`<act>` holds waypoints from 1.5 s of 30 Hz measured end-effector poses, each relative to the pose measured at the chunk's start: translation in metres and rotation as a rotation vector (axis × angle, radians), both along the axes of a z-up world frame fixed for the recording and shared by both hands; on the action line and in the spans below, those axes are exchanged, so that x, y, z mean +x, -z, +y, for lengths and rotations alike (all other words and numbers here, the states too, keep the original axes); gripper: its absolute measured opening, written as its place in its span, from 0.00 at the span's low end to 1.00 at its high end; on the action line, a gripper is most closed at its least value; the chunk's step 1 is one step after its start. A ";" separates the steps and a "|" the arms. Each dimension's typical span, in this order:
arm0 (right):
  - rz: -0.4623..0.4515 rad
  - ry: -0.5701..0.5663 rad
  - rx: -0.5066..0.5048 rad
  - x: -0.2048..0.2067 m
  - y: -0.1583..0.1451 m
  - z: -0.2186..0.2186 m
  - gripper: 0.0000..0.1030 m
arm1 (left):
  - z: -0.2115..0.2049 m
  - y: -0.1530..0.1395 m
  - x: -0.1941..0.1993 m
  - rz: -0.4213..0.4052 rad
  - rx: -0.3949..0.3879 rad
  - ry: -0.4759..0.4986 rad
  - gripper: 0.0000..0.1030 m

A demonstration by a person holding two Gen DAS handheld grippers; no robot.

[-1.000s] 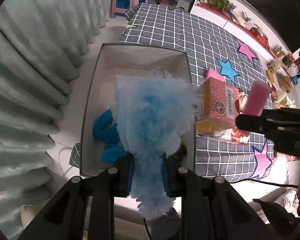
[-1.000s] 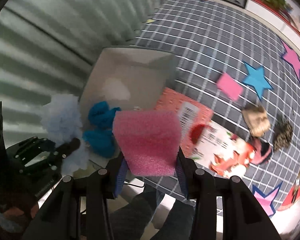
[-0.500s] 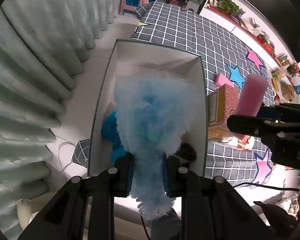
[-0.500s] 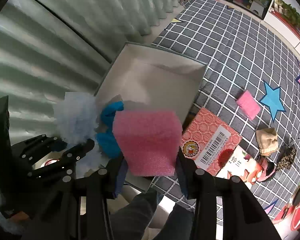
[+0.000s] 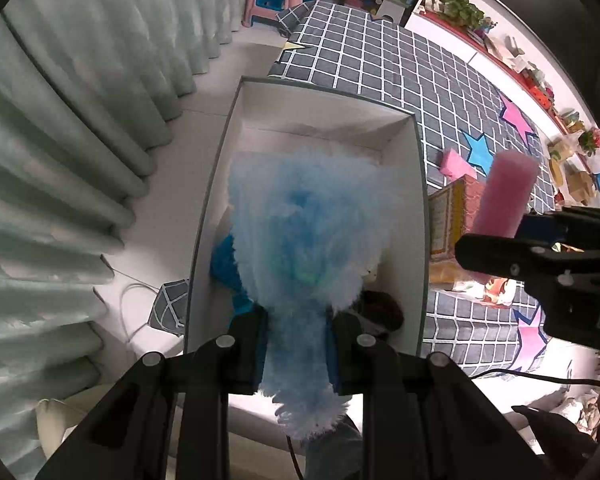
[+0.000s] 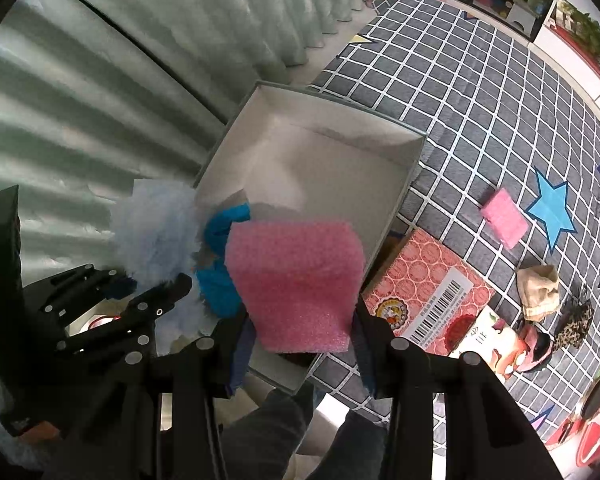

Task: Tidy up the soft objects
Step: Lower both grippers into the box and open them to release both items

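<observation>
A fluffy light-blue fur piece (image 5: 308, 224) hangs over the open white box (image 5: 324, 96), with my left gripper (image 5: 300, 344) shut on its lower end. My right gripper (image 6: 300, 340) is shut on a pink foam block (image 6: 296, 280), held above the box's near right corner (image 6: 416, 148). A bright blue cloth (image 6: 220, 248) lies inside the box at its left side, and a dark brown item (image 5: 384, 312) sits at the near end. In the left wrist view the right gripper (image 5: 496, 236) shows at the right with the pink foam block (image 5: 504, 196) sticking up.
A red patterned carton (image 6: 424, 288) lies against the box on the grey checked mat (image 6: 480, 92). A small pink foam pad (image 6: 504, 216), a beige cloth (image 6: 538, 292) and a leopard-print piece (image 6: 576, 328) rest farther right. Pale curtains (image 5: 60, 160) hang to the left; a white cable (image 5: 132, 308) lies on the floor.
Both grippers have shifted over the box, which now sits more centred under them. The pink foam block has come closer to the box. Both grips are unchanged.
</observation>
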State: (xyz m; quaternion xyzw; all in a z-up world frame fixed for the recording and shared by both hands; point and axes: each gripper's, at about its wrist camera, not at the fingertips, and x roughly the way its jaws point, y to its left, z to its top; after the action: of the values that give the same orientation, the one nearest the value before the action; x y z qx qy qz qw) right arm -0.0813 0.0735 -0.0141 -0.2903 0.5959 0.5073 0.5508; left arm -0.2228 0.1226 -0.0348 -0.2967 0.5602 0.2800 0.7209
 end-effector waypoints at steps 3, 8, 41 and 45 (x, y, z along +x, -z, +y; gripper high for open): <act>-0.001 -0.005 -0.002 -0.001 0.002 0.003 0.44 | 0.001 0.001 0.001 0.002 0.000 0.003 0.26; 0.003 -0.007 -0.005 -0.001 0.005 0.005 0.44 | 0.000 0.002 0.004 0.005 0.000 0.013 0.26; 0.050 0.009 -0.037 0.010 0.035 0.050 0.44 | 0.017 0.021 0.029 -0.002 -0.039 0.047 0.33; 0.064 0.002 -0.035 0.013 0.037 0.054 0.44 | 0.017 0.018 0.032 -0.014 -0.029 0.049 0.59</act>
State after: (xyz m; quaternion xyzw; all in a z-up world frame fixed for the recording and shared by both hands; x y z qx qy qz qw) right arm -0.0687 0.1278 -0.0512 -0.2830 0.6222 0.5052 0.5268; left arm -0.1904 0.1396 -0.0533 -0.2953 0.5664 0.2517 0.7271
